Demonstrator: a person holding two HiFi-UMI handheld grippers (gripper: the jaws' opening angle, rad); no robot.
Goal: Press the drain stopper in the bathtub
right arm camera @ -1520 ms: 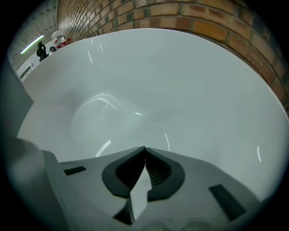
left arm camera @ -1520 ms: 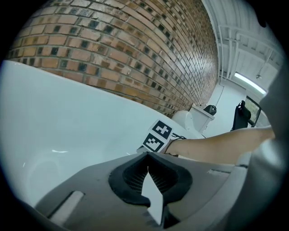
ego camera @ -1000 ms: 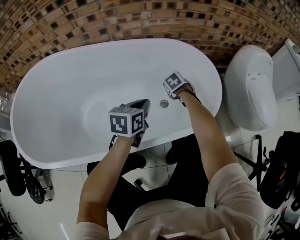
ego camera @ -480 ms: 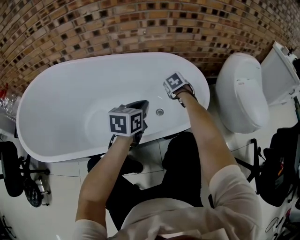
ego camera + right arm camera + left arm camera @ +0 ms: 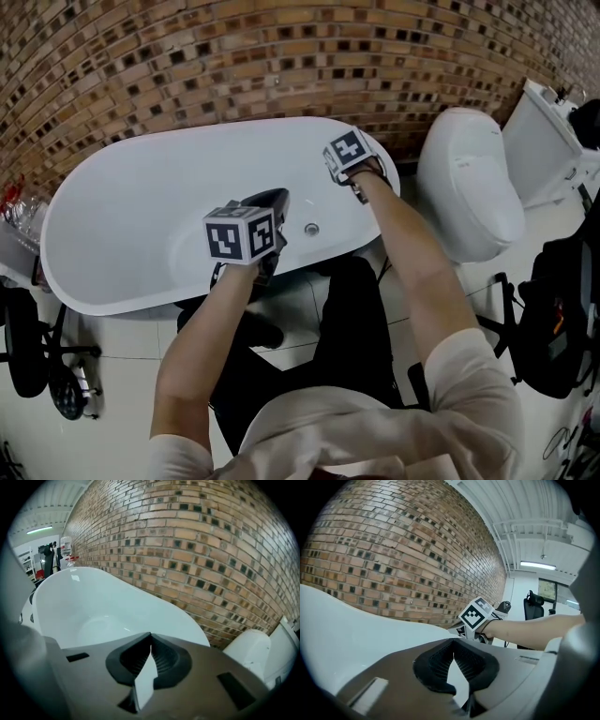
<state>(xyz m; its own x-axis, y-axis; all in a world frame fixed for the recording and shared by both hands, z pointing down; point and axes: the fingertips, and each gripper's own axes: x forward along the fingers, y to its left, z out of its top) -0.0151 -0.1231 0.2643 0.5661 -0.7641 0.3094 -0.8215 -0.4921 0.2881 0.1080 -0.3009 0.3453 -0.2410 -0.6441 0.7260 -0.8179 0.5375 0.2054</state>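
Observation:
The white oval bathtub [image 5: 112,225] lies below me in the head view. Its round metal drain stopper [image 5: 311,229] sits on the tub floor near the right end. My left gripper [image 5: 277,197] hovers above the tub just left of the stopper, jaws shut and empty. My right gripper [image 5: 345,159] hangs over the tub's right end, above and right of the stopper, clear of it. In the left gripper view the jaws [image 5: 453,642] meet, with the right gripper's marker cube [image 5: 476,613] beyond. The right gripper view shows shut jaws [image 5: 150,635] over the tub basin [image 5: 93,606].
A white toilet [image 5: 469,183] stands right of the tub. A brick wall [image 5: 234,56] runs behind it. A black office chair [image 5: 28,347] and bottles [image 5: 14,202] are at the left, a dark bag [image 5: 553,309] at the right. A person's dark trouser legs [image 5: 309,347] stand against the tub's near rim.
The head view has pulled back, so the tub looks smaller. Both grippers have lifted away from the drain stopper and stayed shut.

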